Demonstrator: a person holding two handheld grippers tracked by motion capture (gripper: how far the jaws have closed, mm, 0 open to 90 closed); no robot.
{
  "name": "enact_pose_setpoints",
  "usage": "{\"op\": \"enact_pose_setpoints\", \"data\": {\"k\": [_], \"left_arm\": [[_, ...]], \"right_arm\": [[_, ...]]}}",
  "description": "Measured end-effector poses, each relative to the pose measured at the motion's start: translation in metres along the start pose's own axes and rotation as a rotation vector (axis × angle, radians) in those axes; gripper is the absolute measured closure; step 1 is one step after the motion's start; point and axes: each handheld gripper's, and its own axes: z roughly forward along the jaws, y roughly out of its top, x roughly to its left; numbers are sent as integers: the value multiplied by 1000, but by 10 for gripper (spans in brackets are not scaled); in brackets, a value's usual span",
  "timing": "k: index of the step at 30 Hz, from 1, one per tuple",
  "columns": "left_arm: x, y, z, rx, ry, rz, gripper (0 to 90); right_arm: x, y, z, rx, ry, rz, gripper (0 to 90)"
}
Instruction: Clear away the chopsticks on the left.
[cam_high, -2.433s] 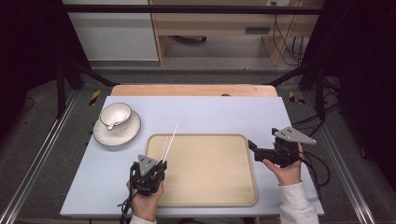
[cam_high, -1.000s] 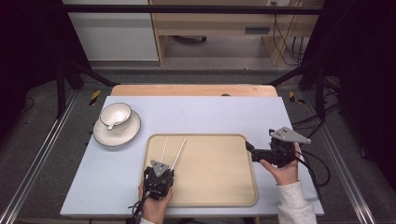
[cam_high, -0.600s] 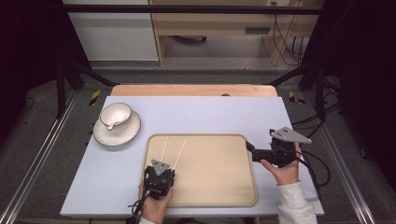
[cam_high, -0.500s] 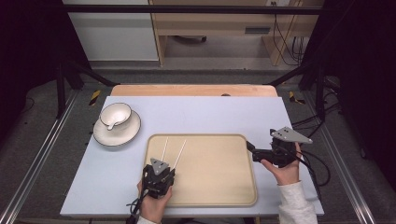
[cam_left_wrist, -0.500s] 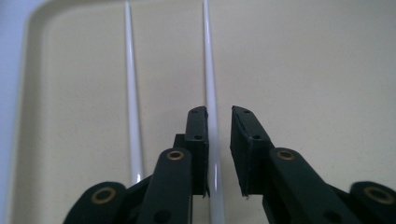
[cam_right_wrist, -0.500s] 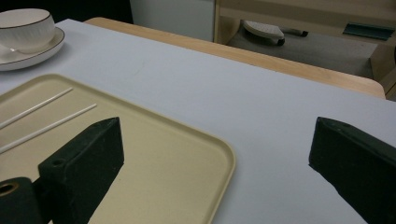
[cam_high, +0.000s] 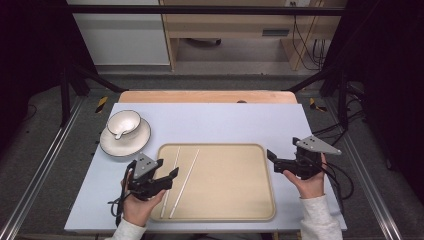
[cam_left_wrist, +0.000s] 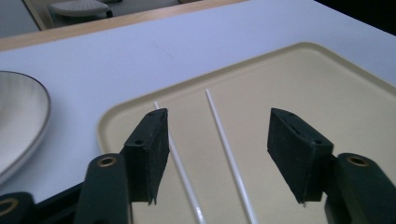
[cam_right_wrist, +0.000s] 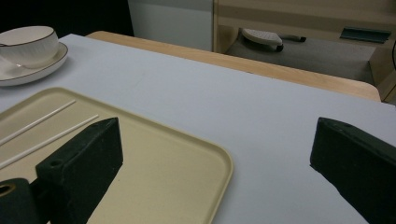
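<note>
Two white chopsticks (cam_high: 179, 183) were seen lying side by side on the left part of a beige tray (cam_high: 235, 215), released and flat on its floor. The left gripper (cam_high: 170, 176) was held just beside their near ends, over the tray's left rim, with its jaws pointing toward the tray's middle. Its jaws had just been opening, and in the left gripper view they stood apart with nothing pressed between the pads; both chopsticks (cam_left_wrist: 219, 135) were seen on the tray beneath the gap, one running close under the left jaw and the other between the two jaws. No contact between the pads and the sticks was seen.

The right gripper (cam_high: 271, 158) was held at the tray's right rim, well apart from the chopsticks, with its jaws turned toward the tray. In the right gripper view its jaws stood wide apart and nothing was held between them; the tray's far corner (cam_right_wrist: 219, 163) lay under the gap, and the chopsticks (cam_right_wrist: 46, 128) were seen farther off beyond the left jaw.

A white bowl (cam_high: 123, 123) with a dark rim was set on a saucer (cam_high: 112, 147) beyond the left gripper, off the tray, on the pale blue tabletop (cam_high: 225, 120).
</note>
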Motion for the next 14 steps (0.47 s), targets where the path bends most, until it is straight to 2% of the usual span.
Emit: {"op": "enact_pose_setpoints", "data": {"k": [1,2,3,4,5,7,8,9,10,11,14], "left_arm": [[8,-2,-5,-12,16,12,358],[8,-2,-5,-12,16,12,345],[19,-6,-10,-26,9,-2,331],[19,-6,-10,-26,9,-2,317],[30,-9,-14,-37,3,-30,310],[40,-12,-17,-52,1,-52,292],[40,-12,-17,-52,1,-52,283],[50,-14,-20,-50,16,-57,266],[50,-14,-20,-50,16,-57,247],[58,-19,-24,-59,35,-69,243],[65,-22,-28,-64,49,-85,228]], "right_arm": [[0,0,-1,-1,1,2,28],[0,0,-1,-1,1,2,28],[-1,0,-1,-5,-2,7,27],[-1,0,-1,-5,-2,7,27],[-2,-1,-1,-4,-4,6,27],[-3,-1,0,-1,-5,6,27],[-3,-1,0,-1,-5,6,27],[-4,-2,0,3,-8,6,28],[-4,-2,0,3,-8,6,28],[-4,-2,0,1,-7,9,29],[-4,-2,1,3,-7,9,29]]}}
